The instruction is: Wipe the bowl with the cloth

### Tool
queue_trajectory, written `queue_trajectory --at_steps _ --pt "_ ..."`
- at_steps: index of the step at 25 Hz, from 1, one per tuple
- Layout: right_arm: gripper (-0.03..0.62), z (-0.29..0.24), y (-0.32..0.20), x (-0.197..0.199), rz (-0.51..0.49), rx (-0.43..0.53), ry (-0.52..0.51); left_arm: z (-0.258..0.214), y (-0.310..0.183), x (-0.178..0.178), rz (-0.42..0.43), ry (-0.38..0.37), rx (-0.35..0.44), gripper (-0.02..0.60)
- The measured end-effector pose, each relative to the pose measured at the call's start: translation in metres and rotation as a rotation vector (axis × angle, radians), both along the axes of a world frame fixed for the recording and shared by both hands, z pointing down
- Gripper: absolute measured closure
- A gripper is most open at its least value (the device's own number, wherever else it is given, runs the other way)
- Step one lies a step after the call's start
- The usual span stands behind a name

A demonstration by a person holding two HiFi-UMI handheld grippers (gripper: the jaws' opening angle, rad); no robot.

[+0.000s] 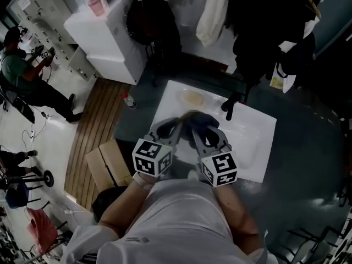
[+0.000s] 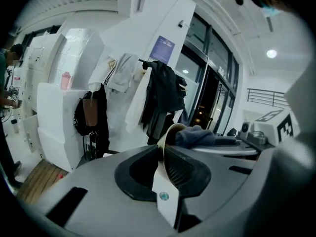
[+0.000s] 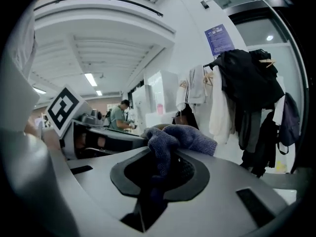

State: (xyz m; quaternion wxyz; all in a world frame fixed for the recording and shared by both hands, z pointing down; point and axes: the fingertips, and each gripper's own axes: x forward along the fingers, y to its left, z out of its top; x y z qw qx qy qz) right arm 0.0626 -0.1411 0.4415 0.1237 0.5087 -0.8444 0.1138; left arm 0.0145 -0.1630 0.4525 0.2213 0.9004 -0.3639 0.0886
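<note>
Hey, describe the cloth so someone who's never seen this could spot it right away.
Find the white tabletop in front of the person. Above it, the right gripper pinches the cloth: a bunched blue-grey rag, soft and wrinkled beside the smooth beige bowl.

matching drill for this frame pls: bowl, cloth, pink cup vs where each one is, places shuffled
Things:
1. bowl
2. cloth
3. pink cup

Places:
A. on top of the white cabinet
B. rim clamped in the left gripper
C. clamped in the right gripper

Pairs: 1-B, 2-C, 3-A
</note>
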Motion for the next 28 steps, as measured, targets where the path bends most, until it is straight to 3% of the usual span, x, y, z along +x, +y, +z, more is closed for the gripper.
queue_trajectory --at_steps 4,8,12,21,28 --pt "0.525 0.014 -0.01 0.005 0.073 -0.064 0.031 0.003 0.004 0.008 0.06 0.002 -0.021 0.54" --pt "0.525 0.021 -0.015 0.005 0.084 -0.047 0.185 0.005 0.008 0.015 0.089 0.018 -0.048 0.537" --pt "0.525 0.026 -0.016 -0.001 0.033 -0.01 0.337 0.004 0.008 0.017 0.108 0.01 -0.047 0.536" --pt "0.525 0.035 -0.009 -0.023 -0.245 0.141 0.84 0.001 0.007 0.012 0.147 -0.022 -0.035 0.537" --pt "0.525 0.055 0.006 -0.029 -0.623 0.211 1.208 0.006 0.008 0.007 0.143 -0.05 -0.044 0.537"
